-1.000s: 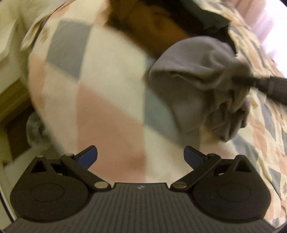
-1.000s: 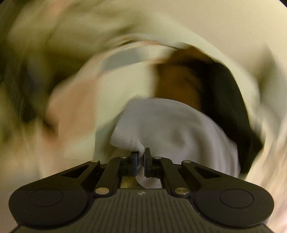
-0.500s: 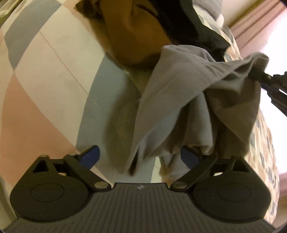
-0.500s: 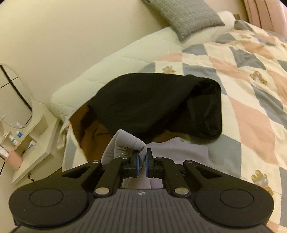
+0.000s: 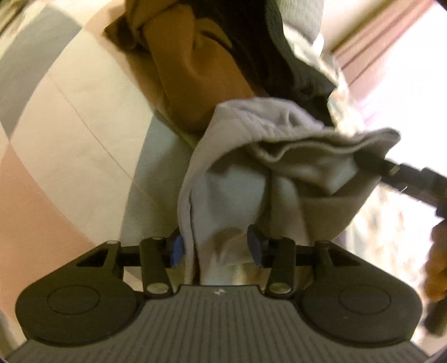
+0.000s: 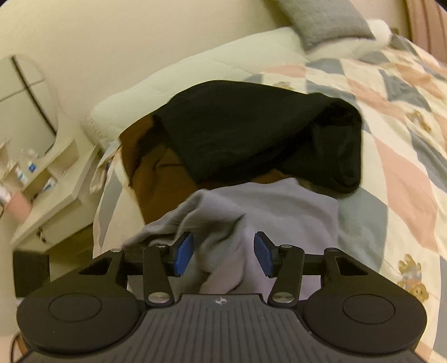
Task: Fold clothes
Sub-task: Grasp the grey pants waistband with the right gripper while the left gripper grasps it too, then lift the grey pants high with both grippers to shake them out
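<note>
Between both tools, grey garment [image 6: 268, 206] bunched, creased, rumpled

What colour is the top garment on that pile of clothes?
Black. The black garment lies over a brown garment; the right wrist view shows it best.

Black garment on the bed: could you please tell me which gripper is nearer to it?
Right. The right gripper sits just short of the black garment; the left gripper lies farther back, behind the grey garment.

We see the lifted garment [image 6: 279, 206] nearest on the quilt [image 6: 402, 173], two more garments [image 6: 251, 131] behind, pillow [image 6: 329, 19] far right.
</note>
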Motion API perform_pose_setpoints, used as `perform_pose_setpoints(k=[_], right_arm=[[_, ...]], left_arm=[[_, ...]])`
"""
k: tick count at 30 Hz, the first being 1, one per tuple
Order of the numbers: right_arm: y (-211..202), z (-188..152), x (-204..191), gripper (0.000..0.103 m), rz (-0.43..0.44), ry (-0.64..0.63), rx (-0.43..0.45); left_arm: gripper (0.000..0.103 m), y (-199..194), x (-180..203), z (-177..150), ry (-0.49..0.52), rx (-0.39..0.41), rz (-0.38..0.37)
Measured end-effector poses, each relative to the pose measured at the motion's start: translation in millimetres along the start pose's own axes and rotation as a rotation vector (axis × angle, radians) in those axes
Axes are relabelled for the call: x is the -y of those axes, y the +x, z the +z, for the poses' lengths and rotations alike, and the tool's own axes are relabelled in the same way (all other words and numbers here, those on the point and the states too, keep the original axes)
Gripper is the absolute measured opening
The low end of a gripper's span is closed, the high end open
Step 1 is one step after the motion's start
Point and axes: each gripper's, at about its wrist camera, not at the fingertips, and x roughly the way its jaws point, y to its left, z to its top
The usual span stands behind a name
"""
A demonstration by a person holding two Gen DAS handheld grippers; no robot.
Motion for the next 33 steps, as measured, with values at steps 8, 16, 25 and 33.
perform_pose_setpoints(k=[8,16,25,33], right_arm=[[-13,2,-22,0.004,-0.097,-0.072,0.015],[-155,7,-35,0.003,-0.212,0.051,0.277],[-367,-23,-77,0.003,-0.212,0.136,0.579],[-522,-73,-115,0.003,-0.234,0.170,0.724]], left_arm=[[0.004,7,29,25,0.122,-0.036,0.128],[0.004,-119,149,63,0.513,0.301,0.211],[0.004,-270,317,46,0.824,0.651,0.118],[0.004,-359,405,-10,0.866,0.796,-0.075]])
